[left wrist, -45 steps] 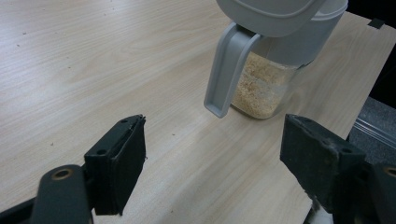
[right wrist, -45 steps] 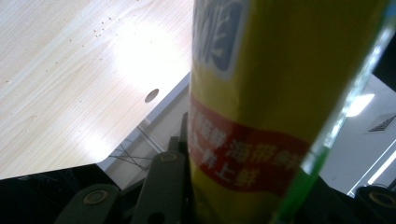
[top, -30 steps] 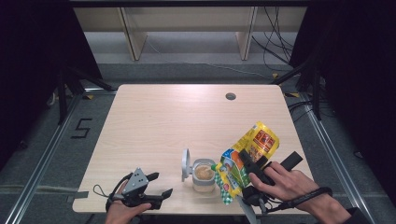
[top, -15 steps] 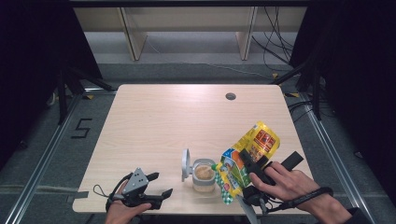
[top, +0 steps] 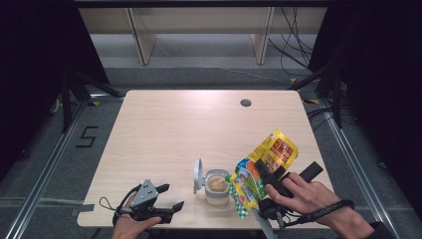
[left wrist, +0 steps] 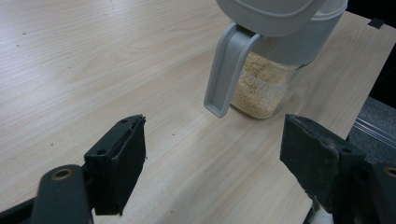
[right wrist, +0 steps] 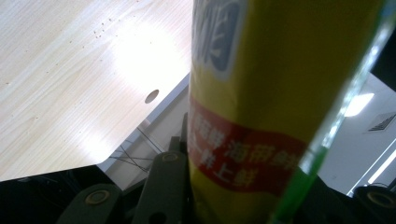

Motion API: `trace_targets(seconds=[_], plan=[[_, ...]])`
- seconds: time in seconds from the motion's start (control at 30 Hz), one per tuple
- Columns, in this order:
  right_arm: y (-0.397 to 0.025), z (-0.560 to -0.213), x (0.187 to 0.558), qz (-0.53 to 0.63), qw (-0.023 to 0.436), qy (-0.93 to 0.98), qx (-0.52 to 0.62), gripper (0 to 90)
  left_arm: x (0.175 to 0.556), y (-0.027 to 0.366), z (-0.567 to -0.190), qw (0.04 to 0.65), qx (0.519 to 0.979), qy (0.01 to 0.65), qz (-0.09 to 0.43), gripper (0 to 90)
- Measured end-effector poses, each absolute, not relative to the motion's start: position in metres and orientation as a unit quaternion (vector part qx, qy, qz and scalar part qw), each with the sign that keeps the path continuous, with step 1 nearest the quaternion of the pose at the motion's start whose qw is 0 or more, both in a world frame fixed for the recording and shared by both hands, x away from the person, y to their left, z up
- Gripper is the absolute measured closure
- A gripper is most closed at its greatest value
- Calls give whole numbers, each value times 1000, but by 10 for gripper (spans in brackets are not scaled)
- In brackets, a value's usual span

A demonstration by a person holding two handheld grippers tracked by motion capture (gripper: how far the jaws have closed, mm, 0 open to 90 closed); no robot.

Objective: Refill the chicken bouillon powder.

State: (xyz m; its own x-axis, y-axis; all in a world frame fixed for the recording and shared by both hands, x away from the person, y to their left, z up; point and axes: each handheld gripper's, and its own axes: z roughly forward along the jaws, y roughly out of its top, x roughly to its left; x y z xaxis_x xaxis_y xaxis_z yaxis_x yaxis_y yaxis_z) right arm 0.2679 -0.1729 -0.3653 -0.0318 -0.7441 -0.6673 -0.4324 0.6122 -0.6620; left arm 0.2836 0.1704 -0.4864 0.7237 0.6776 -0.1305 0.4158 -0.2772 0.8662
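Nothing much has moved since the earlier frame; the bag (top: 263,167) is tipped the same way over the jar (top: 217,187). The right gripper (top: 268,175) is clenched on the bag, which is yellow with red and green on it. The bag's low corner points down, just right of the jar's open top, near the near edge of the table (top: 189,124).

The jar is clear and has pale crumbs or grains in it, about half full. Its grey lid (top: 198,175) stands flipped up on the left side. The left gripper (top: 164,199) rests on the table at the near left, jaws wide apart, holding nothing.

I think this is the pouring step. Next the bag should tip a bit more, with its corner kept right over the jar's mouth so nothing spills. The left gripper could steady the jar.
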Motion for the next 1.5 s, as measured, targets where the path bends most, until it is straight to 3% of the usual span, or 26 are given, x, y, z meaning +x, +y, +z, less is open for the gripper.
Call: trace_targets(seconds=[1.07,1.5], plan=[[-181,-379,267,-101,572,717,-387,761,285,171,-487,490,791,343,131,219],[-185,-396,265,-40,578,748,-325,764,284,171,-486,488,791,345,135,219]])
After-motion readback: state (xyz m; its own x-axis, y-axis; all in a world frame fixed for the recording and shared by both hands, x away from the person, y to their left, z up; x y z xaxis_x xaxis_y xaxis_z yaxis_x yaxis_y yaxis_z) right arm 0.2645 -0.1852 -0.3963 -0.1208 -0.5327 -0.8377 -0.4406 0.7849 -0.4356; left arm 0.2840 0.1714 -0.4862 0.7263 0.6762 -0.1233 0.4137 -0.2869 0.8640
